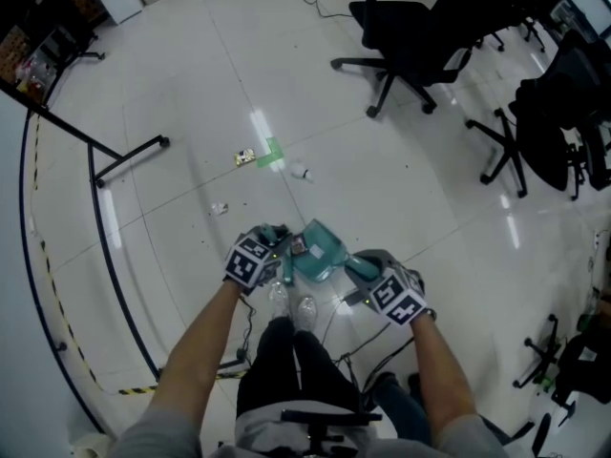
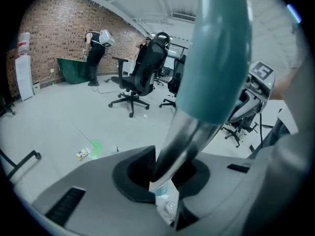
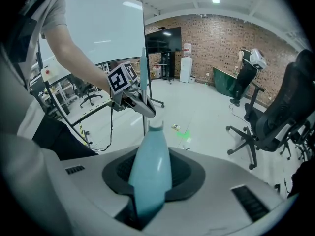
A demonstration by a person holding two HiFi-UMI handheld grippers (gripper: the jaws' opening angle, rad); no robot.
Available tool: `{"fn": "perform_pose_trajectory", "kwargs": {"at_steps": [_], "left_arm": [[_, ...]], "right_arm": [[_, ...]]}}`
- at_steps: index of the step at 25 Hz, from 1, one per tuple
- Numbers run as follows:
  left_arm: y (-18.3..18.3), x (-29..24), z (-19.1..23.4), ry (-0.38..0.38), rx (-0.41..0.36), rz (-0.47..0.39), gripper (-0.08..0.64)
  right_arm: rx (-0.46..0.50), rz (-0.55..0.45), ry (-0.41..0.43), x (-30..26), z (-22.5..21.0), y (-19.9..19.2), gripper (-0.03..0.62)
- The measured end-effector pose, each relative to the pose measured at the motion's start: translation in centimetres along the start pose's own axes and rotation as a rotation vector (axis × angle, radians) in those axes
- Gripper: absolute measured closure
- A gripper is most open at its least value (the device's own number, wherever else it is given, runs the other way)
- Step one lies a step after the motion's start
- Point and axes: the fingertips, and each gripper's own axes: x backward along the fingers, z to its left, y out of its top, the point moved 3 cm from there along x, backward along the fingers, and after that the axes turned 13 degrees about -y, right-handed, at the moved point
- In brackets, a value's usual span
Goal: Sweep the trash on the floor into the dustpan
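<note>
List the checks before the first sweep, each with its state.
1. Left gripper shut on broom handle: ok.
2. Right gripper shut on dustpan handle: ok.
3. Trash in sight on the floor: ok.
4. Dustpan set beside the trash: not ok, it is apart from it, near the grippers.
5. Broom head placed behind the trash: cannot tell, out of sight.
6. Chairs off the sweep path: ok.
</note>
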Motion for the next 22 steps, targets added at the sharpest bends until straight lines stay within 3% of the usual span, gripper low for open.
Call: {"fn": "perform_pose_trajectory", "kwargs": {"at_steps": [4,8,15,22], "left_arm": [[0.6,-1.2,-1.9,-0.066,-0.005,-0.013,0.515],[1.1,-0.6,-1.5,-0.057,-0.020,-0.012,0.518],[3.5,6.7,0.9,0.052,-0.047,-0.045,0.520],[4.1,16.5,9.3,0.190,-0.066,-0.041,0.523]], "right_arm": [[0.004,-0.008,-0.004,-0.1,-0.2,0.0,0.489],[0.034,-0.018,-0.009,0.2,-0.4,0.5,0.491],[0.070,-0.073,0.007,0.7,-0.7,4.4,0.490],[0.136,-0.122,0.048,-4.7,0.3,12.9,0.489]]}}
